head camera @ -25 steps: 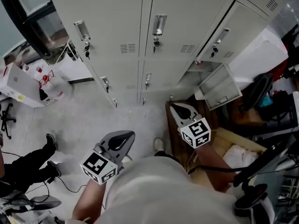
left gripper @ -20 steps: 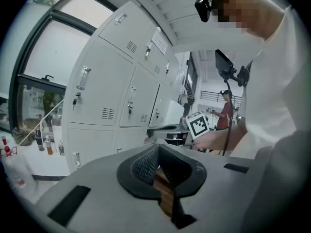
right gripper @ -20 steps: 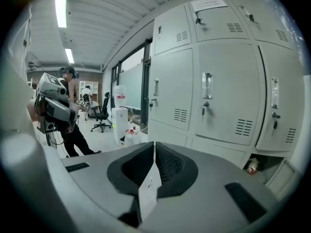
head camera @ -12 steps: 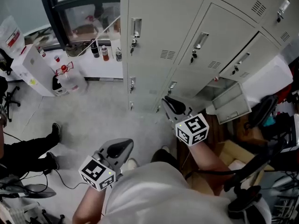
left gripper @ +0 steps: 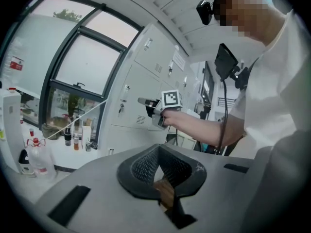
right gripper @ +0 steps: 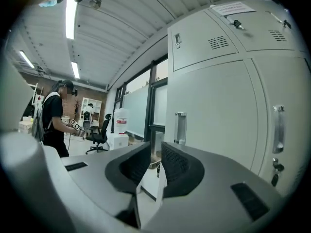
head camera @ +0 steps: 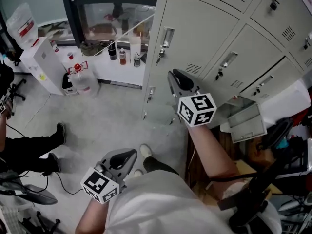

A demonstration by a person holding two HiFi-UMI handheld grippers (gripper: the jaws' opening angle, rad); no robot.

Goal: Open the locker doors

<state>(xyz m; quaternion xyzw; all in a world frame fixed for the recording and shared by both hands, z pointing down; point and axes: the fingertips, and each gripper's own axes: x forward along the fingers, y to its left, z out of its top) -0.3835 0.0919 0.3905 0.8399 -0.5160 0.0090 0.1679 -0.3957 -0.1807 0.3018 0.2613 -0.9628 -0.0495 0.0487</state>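
A bank of grey lockers (head camera: 229,38) fills the upper right of the head view, its upper doors closed. My right gripper (head camera: 174,78) is raised level in front of the leftmost column, just below its recessed handle (head camera: 167,37) and apart from it. Its jaws stand almost together with nothing between them. In the right gripper view that handle (right gripper: 180,127) shows beyond the jaw tips (right gripper: 156,152), with a second handle (right gripper: 278,129) to the right. My left gripper (head camera: 127,156) hangs low by the person's body, shut and empty (left gripper: 158,152).
One low locker door (head camera: 247,122) hangs open at the right. A water bottle (head camera: 83,79), a white box (head camera: 41,62) and small bottles on a ledge (head camera: 122,55) stand left of the lockers. Another person's legs (head camera: 29,150) and cables lie at the left.
My right gripper has risen and moved toward the leftmost locker column's handle. The left gripper has shifted across the floor view, still low. The head view has swung left along the lockers.
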